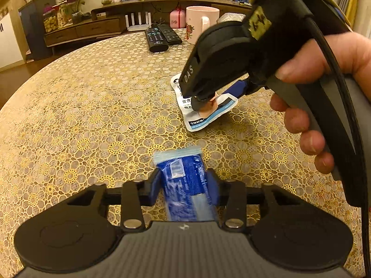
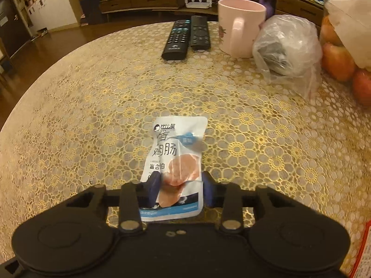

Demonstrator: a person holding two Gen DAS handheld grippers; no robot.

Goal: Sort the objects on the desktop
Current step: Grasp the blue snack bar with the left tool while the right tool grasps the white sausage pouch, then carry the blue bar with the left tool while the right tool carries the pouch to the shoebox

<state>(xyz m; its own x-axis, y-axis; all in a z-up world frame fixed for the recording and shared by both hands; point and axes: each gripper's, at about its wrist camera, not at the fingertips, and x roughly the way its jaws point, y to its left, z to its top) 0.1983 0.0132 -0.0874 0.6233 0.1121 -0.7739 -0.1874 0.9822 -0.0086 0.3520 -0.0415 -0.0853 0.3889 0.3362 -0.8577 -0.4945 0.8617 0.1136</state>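
Note:
My left gripper (image 1: 183,185) is shut on a blue snack packet (image 1: 183,178) and holds it just above the gold lace tablecloth (image 1: 81,106). My right gripper (image 2: 180,185) is shut on a white sausage packet (image 2: 176,162) with Chinese print; the packet's far end rests on the tablecloth (image 2: 92,92). In the left wrist view the right gripper (image 1: 208,102) comes in from the upper right, held by a hand (image 1: 324,92), and clamps the same white packet (image 1: 204,113) at table level.
Two black remotes (image 2: 185,37) lie side by side at the far edge, with a pink mug (image 2: 238,25) to their right. A clear plastic bag (image 2: 287,46) and apples (image 2: 338,60) sit at the right. A TV cabinet (image 1: 97,27) stands beyond the table.

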